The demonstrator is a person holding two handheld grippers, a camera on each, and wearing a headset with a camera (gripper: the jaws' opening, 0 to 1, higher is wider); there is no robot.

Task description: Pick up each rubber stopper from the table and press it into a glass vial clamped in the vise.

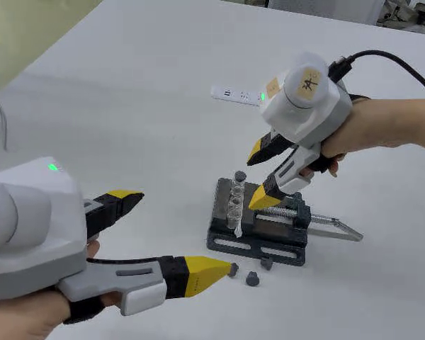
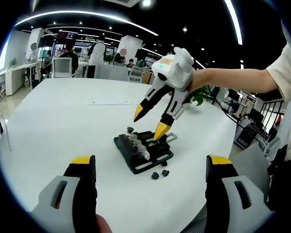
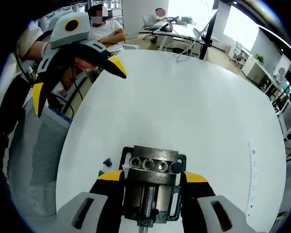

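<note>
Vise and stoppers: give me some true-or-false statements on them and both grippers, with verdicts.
1. A stopper sits in one vial in the vise. True.
2. The left gripper is shut on a stopper. False: it is open and empty.
3. Three loose stoppers lie on the table beside the vise. True.
4. The right gripper rests on the table. False: it hangs open above the vise.
5. Every vial is plugged. False: three vials stand open.
</note>
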